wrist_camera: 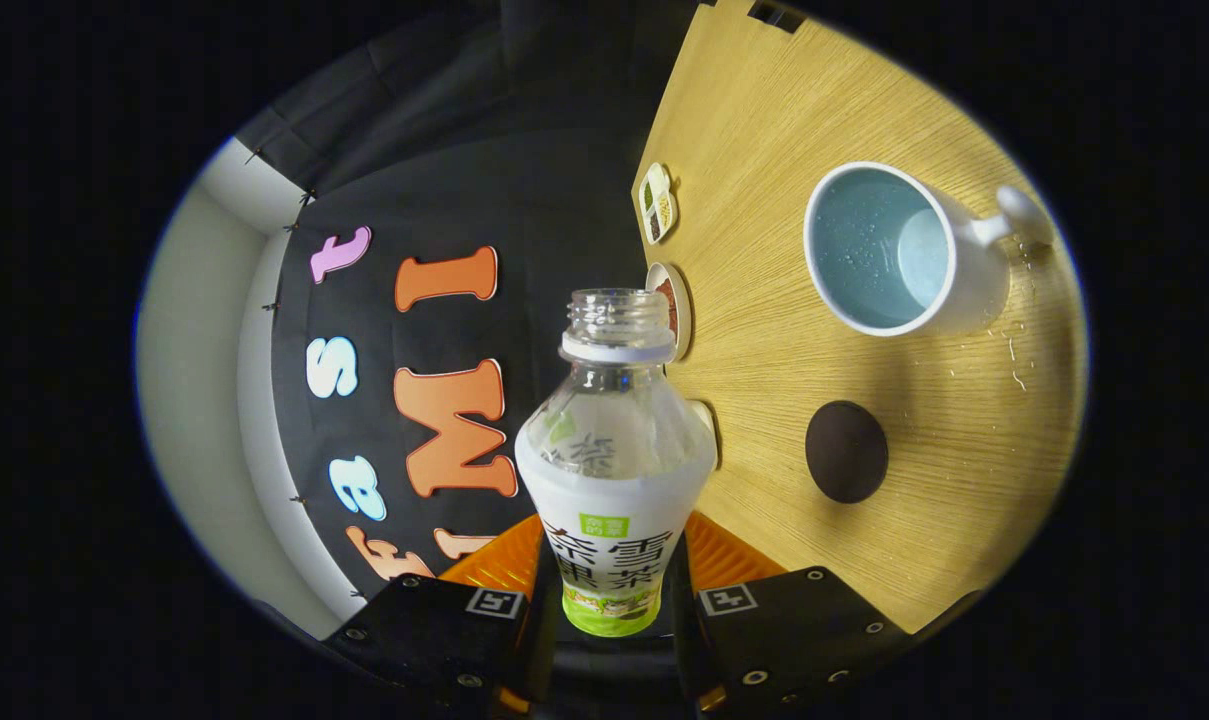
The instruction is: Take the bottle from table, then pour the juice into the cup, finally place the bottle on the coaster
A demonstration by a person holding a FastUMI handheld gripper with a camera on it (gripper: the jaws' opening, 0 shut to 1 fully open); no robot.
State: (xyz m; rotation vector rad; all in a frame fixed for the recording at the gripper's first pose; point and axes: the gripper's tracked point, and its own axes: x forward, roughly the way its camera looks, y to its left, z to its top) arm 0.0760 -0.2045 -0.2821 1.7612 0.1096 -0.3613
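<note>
Gripper (609,590) fingers clamp the uncapped bottle (614,470), held rolled sideways beside the table (764,100); cup (889,250) and coaster (846,451) beyond; bring the mouth over the cup's rim, then tip slowly

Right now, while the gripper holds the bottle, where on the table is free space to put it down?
The gripper is shut on the bottle. Free wood on the table lies between the cup and the dark round coaster, and beyond the cup. The coaster top is bare. It is crowded along the table's edge by the wall, where small dishes sit.
</note>
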